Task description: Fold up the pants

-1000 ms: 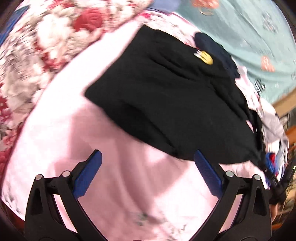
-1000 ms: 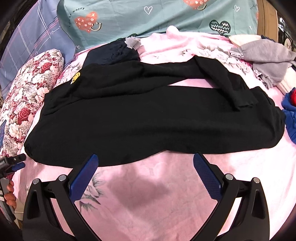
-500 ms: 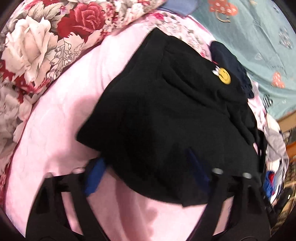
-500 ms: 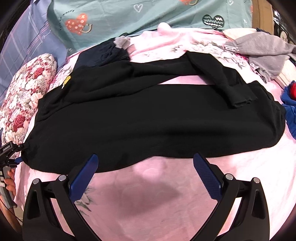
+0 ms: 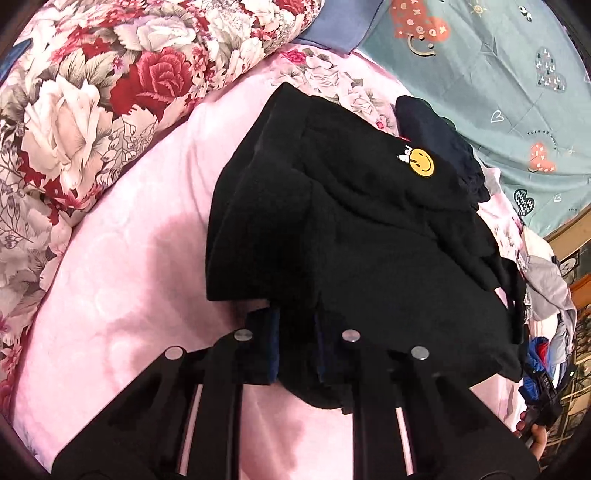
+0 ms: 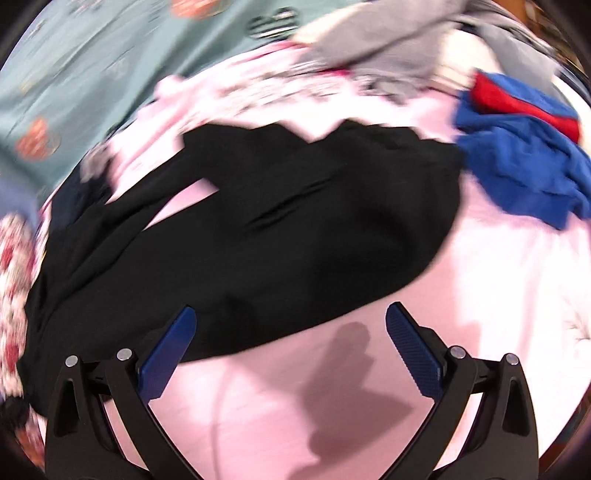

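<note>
Black pants (image 5: 351,229) with a yellow smiley patch (image 5: 422,161) lie spread on a pink bedsheet (image 5: 122,280). My left gripper (image 5: 295,332) is at their near edge, its jaws closing tight on a bunched fold of the black cloth, which hides most of both blue pads. In the blurred right wrist view the pants (image 6: 277,229) stretch across the middle. My right gripper (image 6: 290,343) is open just above the sheet at their near hem. Its left finger (image 6: 168,350) overlaps the hem and nothing sits between the pads.
A floral pillow (image 5: 92,122) lies left of the pants and a teal heart-print sheet (image 5: 498,81) lies behind. A dark navy garment (image 5: 436,129) touches the pants' far side. A blue and red garment (image 6: 517,166) and a grey one (image 6: 369,33) lie at the right.
My left gripper moved forward to the pants' edge and went from wide open to shut on the cloth. My right gripper swung right and rolled, staying open.
</note>
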